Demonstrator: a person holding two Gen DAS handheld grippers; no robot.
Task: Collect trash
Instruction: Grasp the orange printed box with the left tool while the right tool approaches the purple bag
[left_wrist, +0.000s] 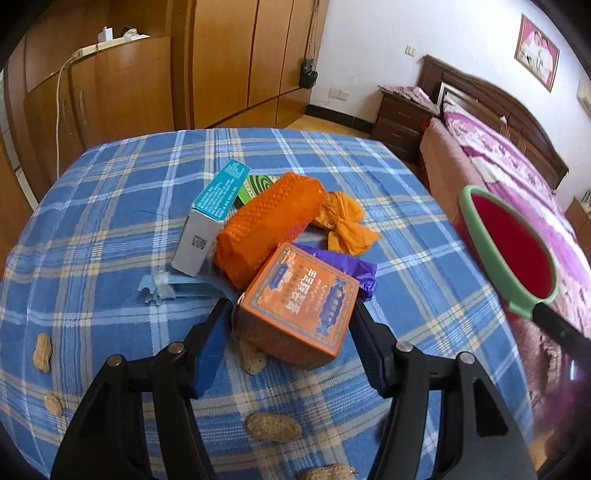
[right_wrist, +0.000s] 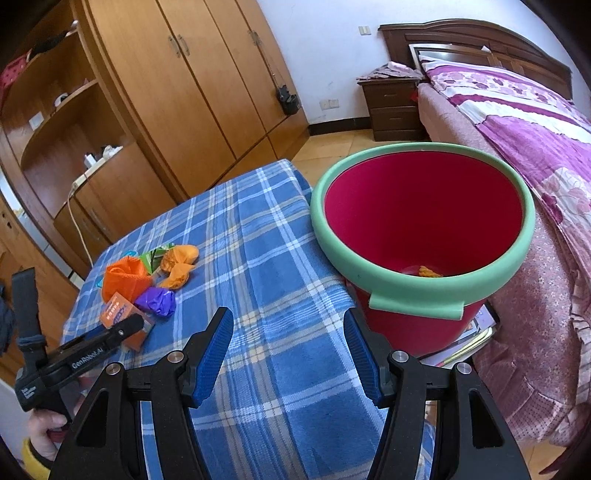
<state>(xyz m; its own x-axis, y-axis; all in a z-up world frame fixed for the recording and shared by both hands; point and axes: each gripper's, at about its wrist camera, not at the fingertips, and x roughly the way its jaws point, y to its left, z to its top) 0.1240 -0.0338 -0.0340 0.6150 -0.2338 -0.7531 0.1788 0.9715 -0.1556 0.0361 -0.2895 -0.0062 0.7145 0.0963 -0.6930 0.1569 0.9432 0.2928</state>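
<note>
An orange printed box (left_wrist: 295, 306) lies tilted on a peanut on the blue plaid tablecloth (left_wrist: 110, 206). My left gripper (left_wrist: 290, 306) is open and straddles it, a blue pad close to each side. Behind the box lie an orange mesh bag (left_wrist: 269, 221), a teal box (left_wrist: 218, 199), a green packet (left_wrist: 255, 186), a knotted orange wrapper (left_wrist: 343, 221) and a purple wrapper (left_wrist: 354, 269). Peanuts (left_wrist: 273, 426) are scattered nearer the camera. My right gripper (right_wrist: 288, 317) is open and empty, just left of the red bucket with a green rim (right_wrist: 421, 291). An orange scrap (right_wrist: 428, 272) lies inside the bucket.
The bucket stands off the table's right edge on a stack of books (right_wrist: 465, 343). A bed with a purple cover (right_wrist: 535, 147) is behind it, with a nightstand (right_wrist: 391, 107) and wooden wardrobes (right_wrist: 192, 92) beyond. A light blue plastic piece (left_wrist: 177, 288) lies left of the box. A hand (right_wrist: 44, 428) holds the left gripper.
</note>
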